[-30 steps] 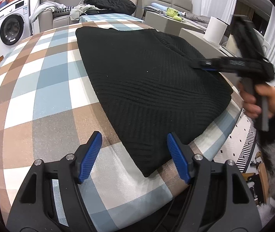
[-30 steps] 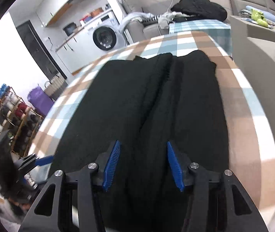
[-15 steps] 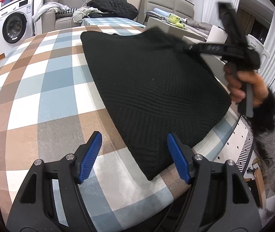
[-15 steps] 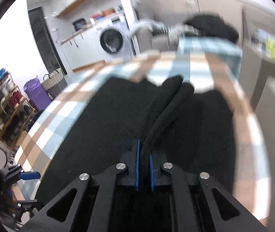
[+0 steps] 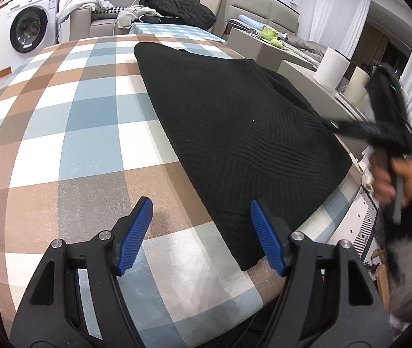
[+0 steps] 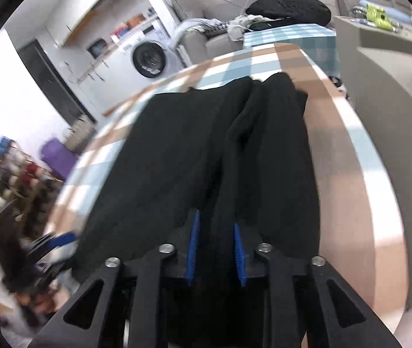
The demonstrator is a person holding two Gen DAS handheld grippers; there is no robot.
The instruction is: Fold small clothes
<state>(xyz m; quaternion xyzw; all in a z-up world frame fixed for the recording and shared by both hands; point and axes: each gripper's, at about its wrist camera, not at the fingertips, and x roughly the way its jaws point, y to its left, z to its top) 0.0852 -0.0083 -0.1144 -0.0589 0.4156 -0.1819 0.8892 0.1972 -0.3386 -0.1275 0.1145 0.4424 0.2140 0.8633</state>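
A black knitted garment (image 5: pixel 235 121) lies flat on the checked tablecloth (image 5: pixel 61 145), reaching the table's right edge. My left gripper (image 5: pixel 201 232) hovers open over the near end. Its right pad stands above the garment's near corner and its left pad above bare cloth. A hand (image 5: pixel 391 177) holds my right gripper (image 5: pixel 333 123) low at the garment's right edge. In the right wrist view a raised fold of the garment (image 6: pixel 171 150) runs between the blue pads of my right gripper (image 6: pixel 216 249), whose jaws are opening. My left gripper (image 6: pixel 58 239) shows blurred at the lower left.
Beyond the table stand a washing machine (image 5: pixel 27 30) and a sofa with a black clothes pile (image 5: pixel 177 5). A paper towel roll (image 5: pixel 332 68) sits on a grey counter at the right. A shoe rack (image 6: pixel 3 174) stands on the floor past the table's left side.
My right gripper shut on a fold of the garment and lifted it. It has since come back down to the cloth's right edge and its jaws have parted. The left gripper stayed put.
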